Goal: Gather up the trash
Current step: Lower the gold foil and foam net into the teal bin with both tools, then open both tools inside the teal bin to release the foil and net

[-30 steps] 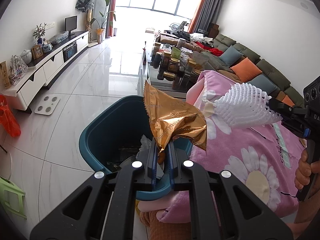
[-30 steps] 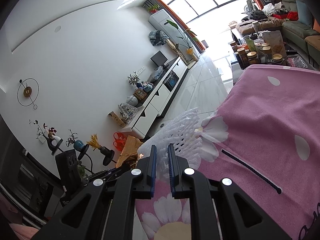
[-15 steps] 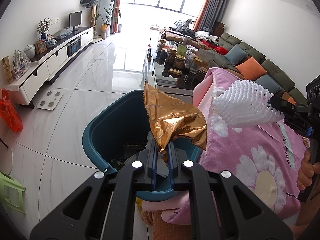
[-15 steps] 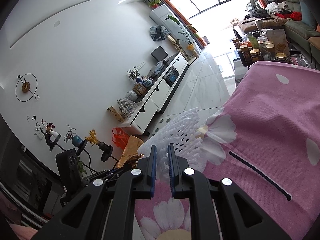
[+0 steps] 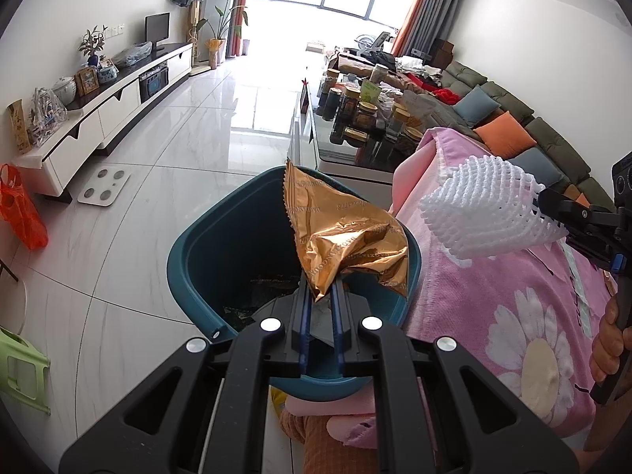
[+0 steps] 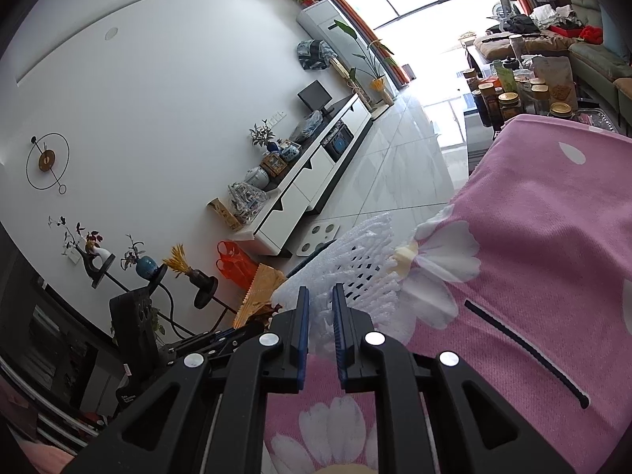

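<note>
My left gripper [image 5: 320,296] is shut on a crumpled gold foil wrapper [image 5: 347,245], which hangs just above the open teal trash bin [image 5: 197,260]. Dark scraps lie at the bin's bottom. To the right, over the pink flowered blanket [image 5: 505,316], my right gripper [image 5: 553,213] is shut on a white foam net sleeve [image 5: 486,209]. In the right wrist view that gripper [image 6: 319,296] pinches the foam net [image 6: 355,264] above the blanket [image 6: 533,245], and the gold wrapper [image 6: 260,292] shows at lower left with the other gripper's black body behind it.
A glass coffee table [image 5: 335,158] crowded with jars stands beyond the bin. A white TV cabinet [image 5: 102,114] runs along the left wall, with a bathroom scale [image 5: 104,187] and an orange bag [image 5: 21,213] on the floor. A green stool [image 5: 19,371] sits at lower left; a sofa [image 5: 513,118] lines the right.
The left gripper with the gold wrapper has sunk a little toward the bin, which now looms larger. The right gripper with the foam net has shifted slightly over the blanket.
</note>
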Action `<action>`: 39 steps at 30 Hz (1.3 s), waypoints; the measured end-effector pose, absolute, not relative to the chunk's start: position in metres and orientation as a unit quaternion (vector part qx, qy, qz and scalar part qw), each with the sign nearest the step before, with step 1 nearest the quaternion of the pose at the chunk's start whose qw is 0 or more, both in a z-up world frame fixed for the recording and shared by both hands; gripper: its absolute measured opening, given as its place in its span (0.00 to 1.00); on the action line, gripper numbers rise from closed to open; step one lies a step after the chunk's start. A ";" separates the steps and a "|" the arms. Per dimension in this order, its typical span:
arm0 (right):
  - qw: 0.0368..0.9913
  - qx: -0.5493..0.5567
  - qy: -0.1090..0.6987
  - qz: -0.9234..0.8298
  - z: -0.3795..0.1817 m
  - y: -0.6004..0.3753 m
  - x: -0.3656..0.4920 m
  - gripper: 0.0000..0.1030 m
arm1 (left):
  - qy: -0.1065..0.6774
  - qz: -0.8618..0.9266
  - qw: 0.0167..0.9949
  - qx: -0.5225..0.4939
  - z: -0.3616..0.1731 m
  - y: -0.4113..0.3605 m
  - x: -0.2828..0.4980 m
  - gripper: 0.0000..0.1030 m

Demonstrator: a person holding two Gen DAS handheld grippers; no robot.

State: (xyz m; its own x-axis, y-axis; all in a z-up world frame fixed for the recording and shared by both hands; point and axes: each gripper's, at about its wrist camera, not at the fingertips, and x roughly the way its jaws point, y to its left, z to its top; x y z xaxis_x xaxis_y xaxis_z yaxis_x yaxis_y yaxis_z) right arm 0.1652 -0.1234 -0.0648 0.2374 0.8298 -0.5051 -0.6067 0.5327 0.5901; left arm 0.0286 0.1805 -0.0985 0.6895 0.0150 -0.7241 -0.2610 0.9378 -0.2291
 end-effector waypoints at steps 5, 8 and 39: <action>0.774 0.127 0.411 0.465 -0.067 -0.116 0.166 0.11 | 0.390 0.082 0.903 -0.161 -0.103 0.181 0.033 0.10; 0.773 0.123 0.414 0.465 -0.067 -0.112 0.167 0.11 | 0.392 0.085 0.901 -0.162 -0.105 0.181 0.035 0.10; 0.765 0.075 0.441 0.463 -0.084 -0.071 0.167 0.11 | 0.430 0.115 0.876 -0.187 -0.149 0.187 0.072 0.10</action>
State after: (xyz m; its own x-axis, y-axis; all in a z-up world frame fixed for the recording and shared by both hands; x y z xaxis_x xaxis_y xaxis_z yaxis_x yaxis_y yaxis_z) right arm 0.1672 -0.0710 -0.0839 0.1824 0.7752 -0.6048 -0.6422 0.5597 0.5238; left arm 0.0716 0.1869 -0.1489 0.6035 0.0406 -0.7963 -0.3631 0.9032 -0.2290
